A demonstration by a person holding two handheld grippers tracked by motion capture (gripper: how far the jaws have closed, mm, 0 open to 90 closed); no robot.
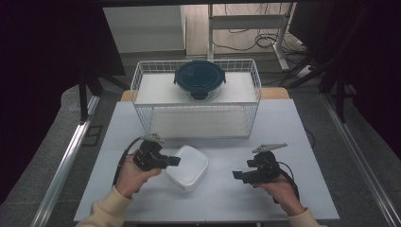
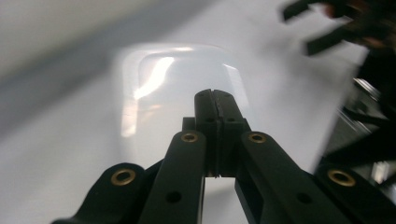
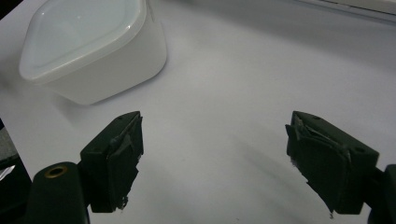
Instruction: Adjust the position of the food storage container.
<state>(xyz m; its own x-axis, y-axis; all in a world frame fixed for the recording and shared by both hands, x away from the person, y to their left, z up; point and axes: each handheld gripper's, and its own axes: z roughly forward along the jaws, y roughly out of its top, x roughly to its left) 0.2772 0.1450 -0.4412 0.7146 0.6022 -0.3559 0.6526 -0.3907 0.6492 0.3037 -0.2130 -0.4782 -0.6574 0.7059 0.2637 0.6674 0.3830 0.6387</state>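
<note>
While left gripper (image 1: pixel 174 161) hovers pressed together over tub (image 1: pixel 189 166), spread wide first, then pinch rim squarely; right gripper (image 1: pixel 239 176) spread, idle.

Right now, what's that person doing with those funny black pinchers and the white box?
A person sits at the table with a gripper in each hand. The left gripper is shut with nothing in it, right at the edge of the white lidded container. The right gripper is open and empty, a little way off over bare table. Farther back, a round dark-lidded container sits on top of a white wire basket.
</note>
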